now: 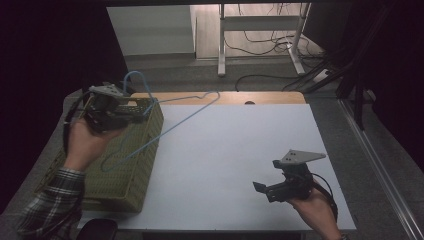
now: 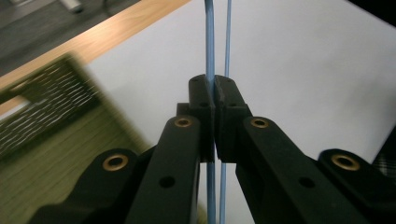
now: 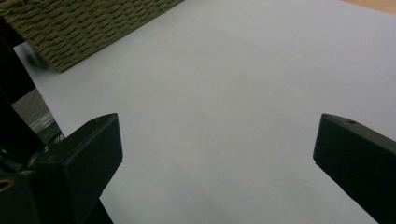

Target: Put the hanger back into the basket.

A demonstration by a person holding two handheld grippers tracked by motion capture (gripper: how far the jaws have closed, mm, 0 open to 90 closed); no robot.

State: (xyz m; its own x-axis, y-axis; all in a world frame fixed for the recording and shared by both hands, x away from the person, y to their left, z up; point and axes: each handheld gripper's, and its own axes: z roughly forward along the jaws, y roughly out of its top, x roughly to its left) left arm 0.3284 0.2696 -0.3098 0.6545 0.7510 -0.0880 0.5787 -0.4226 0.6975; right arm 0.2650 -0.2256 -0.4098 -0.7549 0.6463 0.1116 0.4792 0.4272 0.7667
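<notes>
Dim surroundings, blurred basket (image 2: 56, 140) edge

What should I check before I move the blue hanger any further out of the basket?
1. Left gripper shut on the hanger: ok, jaws closed on the wire.
2. Hanger lifted off the basket: cannot tell, its lower end overlaps the basket's rim.
3. Right gripper free to help: ok, jaws wide apart, nothing between them.
4. Landing spot on the white table: ok, bare between the two grippers.
5. Grip firm enough not to swing: cannot tell.
</notes>
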